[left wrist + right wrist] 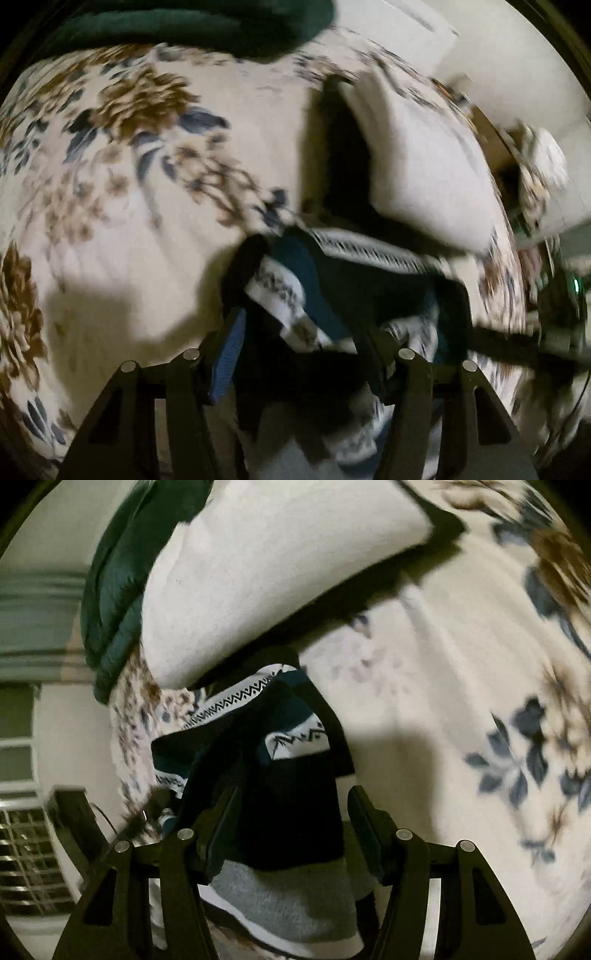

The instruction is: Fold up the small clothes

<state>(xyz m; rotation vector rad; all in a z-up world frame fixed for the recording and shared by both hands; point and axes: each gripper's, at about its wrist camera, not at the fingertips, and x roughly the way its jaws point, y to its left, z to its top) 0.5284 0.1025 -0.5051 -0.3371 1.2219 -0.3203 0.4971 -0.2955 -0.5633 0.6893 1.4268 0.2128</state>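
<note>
Left tongs: my left gripper point(306, 354) is reaching in from 6 o'clock of its own view, fingers standing apart with bunched cloth filling the gap; blur is keeping me from telling whether they are pinching it.
Garment: the small patterned garment point(369, 280), dark navy and teal with white zigzag bands, is lying crumpled between and just ahead of my left fingers, toward 5 o'clock of the left view.
Bedspread: the floral bedspread point(147, 184), cream with brown and blue flowers, is spreading under everything from 9 o'clock across the middle.
Green blanket: a dark green blanket point(192, 26) is sitting at 12 o'clock.
Pillow: a white pillow point(424, 166) is lying at 2 o'clock, just beyond the garment.
Right tongs: my right gripper point(291, 823) is coming in from 6 o'clock of its own view, fingers spread wide, not closing on anything that I can see.
Garment, right view: the same garment point(258, 746) is draping between the right fingers, its grey edge hanging toward 6 o'clock, the pillow point(258, 572) touching it at 12 o'clock.
</note>
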